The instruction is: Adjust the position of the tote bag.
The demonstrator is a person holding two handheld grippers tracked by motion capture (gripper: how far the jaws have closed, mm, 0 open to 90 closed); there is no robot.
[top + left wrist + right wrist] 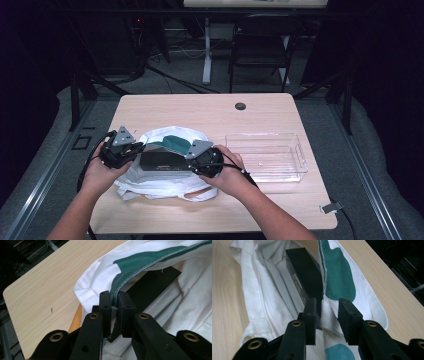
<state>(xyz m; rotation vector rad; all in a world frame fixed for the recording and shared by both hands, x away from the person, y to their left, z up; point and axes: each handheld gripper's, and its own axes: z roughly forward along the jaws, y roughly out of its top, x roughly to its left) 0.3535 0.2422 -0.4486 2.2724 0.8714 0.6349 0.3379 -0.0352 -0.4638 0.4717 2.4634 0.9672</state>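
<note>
**Bag mouth held open around the box**

The white bag (165, 177) lies on the table (260, 210), the black box (162, 162) inside. Its rim is pinched tight by the left gripper (113, 298); the right gripper (327, 306) straddles the strap, jaws apart, not pressing. The rim is best lifted evenly, so the box is kept inside.

The black box (305, 277) bears gold print along its side, too small and blurred to read.
</note>
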